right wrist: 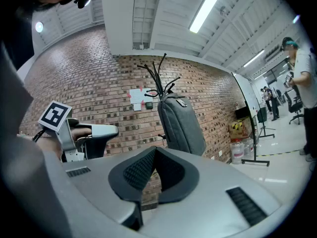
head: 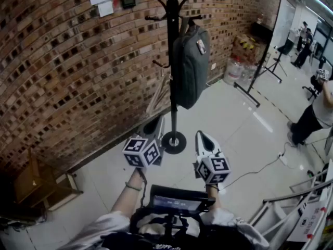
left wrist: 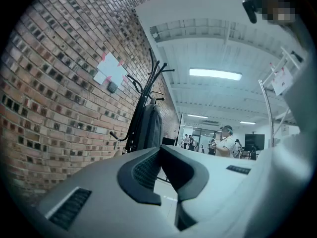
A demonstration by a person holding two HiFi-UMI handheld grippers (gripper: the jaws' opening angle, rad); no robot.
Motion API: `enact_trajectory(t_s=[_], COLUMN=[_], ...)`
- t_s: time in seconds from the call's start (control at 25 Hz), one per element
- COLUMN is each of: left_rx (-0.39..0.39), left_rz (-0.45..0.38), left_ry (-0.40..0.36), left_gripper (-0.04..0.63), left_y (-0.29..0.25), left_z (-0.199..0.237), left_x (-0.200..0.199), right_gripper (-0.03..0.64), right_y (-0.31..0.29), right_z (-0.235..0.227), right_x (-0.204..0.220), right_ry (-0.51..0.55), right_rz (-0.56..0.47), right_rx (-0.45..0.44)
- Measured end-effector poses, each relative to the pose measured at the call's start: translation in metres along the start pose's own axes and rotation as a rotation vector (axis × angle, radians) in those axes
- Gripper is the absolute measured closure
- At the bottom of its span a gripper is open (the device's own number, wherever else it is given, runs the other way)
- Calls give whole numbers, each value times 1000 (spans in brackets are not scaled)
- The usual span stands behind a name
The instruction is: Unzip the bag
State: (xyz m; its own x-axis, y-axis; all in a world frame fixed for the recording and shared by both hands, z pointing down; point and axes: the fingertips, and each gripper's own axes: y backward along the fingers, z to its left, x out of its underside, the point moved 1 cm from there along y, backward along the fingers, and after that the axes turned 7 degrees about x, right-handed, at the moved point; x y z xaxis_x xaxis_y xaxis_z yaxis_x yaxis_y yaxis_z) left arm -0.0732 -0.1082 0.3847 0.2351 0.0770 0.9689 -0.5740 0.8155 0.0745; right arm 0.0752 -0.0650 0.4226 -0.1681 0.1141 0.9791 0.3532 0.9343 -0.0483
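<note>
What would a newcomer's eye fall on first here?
A grey fabric backpack hangs on a black metal coat stand beside the red brick wall, mid-frame in the head view. Nearer the camera, the left gripper and right gripper point toward it, both shut, empty and apart from it.

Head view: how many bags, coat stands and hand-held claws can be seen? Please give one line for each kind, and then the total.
Grey fabric backpack: 1
Black metal coat stand: 1
White hand-held claws: 2, the left claw and the right claw
Total: 4
</note>
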Motion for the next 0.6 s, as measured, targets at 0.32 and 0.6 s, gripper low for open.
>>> enact_trajectory(t_s=[0.32, 0.6], left_rx=[2, 22], left_rz=[20, 33], left_ry=[-31, 6], left_gripper=[588, 588], left_y=[-40, -72], left_z=[-7, -3], left_x=[-7, -8], right_gripper=[620, 620], right_y=[0, -16], right_z=[-39, -62], right_x=[3, 7], right_ry=[-27, -43], right_rz=[11, 18], right_rx=[-9, -17])
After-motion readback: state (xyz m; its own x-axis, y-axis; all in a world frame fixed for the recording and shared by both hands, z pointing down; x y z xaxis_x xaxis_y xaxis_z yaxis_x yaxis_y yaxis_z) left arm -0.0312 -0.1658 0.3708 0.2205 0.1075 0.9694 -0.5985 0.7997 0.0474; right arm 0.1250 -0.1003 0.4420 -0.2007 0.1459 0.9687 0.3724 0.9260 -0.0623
